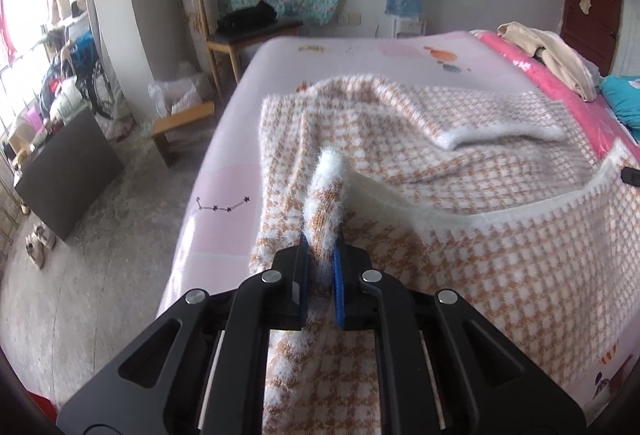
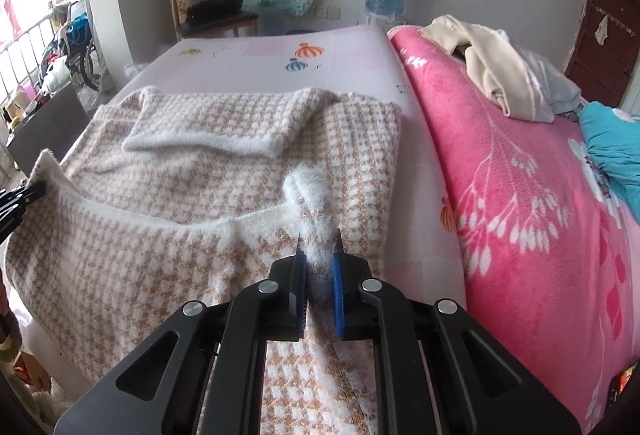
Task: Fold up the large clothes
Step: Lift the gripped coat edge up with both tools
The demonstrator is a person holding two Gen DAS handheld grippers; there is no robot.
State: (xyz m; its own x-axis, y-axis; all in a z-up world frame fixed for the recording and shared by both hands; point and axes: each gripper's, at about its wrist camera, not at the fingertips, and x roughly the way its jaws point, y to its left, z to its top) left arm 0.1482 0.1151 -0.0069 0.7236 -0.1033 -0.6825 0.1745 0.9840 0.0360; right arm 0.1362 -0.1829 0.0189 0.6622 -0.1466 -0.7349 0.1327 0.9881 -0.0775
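While held: my left claw (image 1: 319,267) and right claw (image 2: 318,267) each clamp the fuzzy orange-and-white houndstooth sweater (image 1: 460,203) on the pale pink bed (image 1: 320,55).
Right view only: bright pink floral blanket (image 2: 520,195) along the bed's right edge.
Pose: both angle downward.

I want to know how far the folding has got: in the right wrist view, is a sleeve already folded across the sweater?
Yes: a white-cuffed sleeve lies flat across the sweater body.
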